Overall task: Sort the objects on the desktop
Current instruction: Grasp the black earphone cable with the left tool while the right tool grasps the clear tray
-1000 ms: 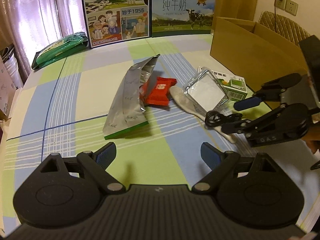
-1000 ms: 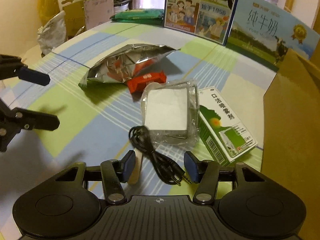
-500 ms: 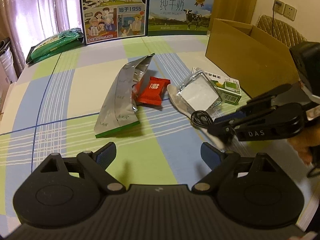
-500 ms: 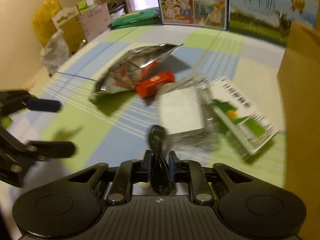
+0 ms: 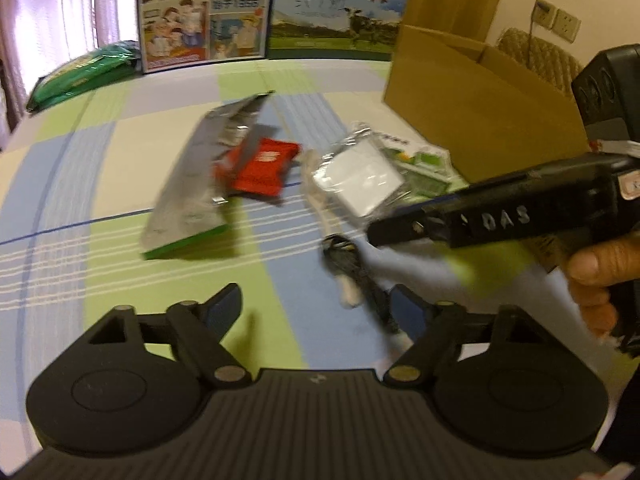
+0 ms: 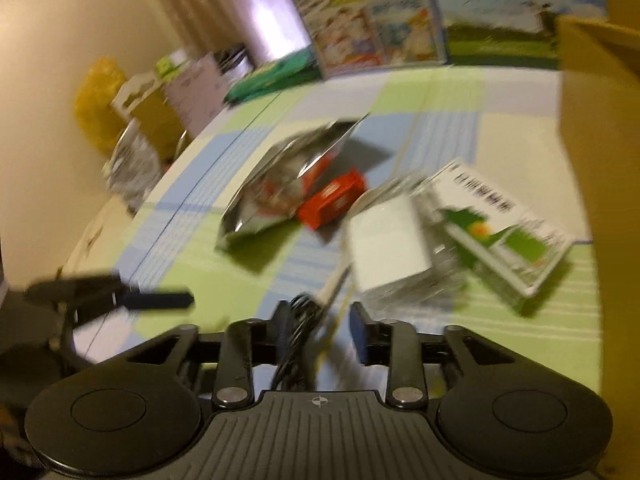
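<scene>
A black cable (image 6: 298, 312) sits between the fingers of my right gripper (image 6: 320, 324), against the left finger; the jaws stand partly apart. In the left wrist view the cable (image 5: 348, 256) lies across a white insole (image 5: 316, 196) just below the right gripper's tip (image 5: 376, 236). My left gripper (image 5: 314, 306) is open and holds nothing, low over the cloth. Beyond lie a silver foil bag (image 5: 192, 196), a red packet (image 5: 264, 168), a white pack in clear wrap (image 5: 364, 176) and a green-and-white box (image 5: 424, 168). Both views are blurred.
An open cardboard box (image 5: 480, 104) stands at the right of the checked tablecloth. Two milk cartons (image 5: 204, 16) and a green bag (image 5: 84, 72) are at the far edge. A hand (image 5: 600, 272) holds the right gripper. Bags and boxes (image 6: 132, 120) sit off the table's left side.
The right gripper shut on the cable half a second ago; its jaws now stand wider. Both cameras have swung, and the left gripper has come closer to the cable.
</scene>
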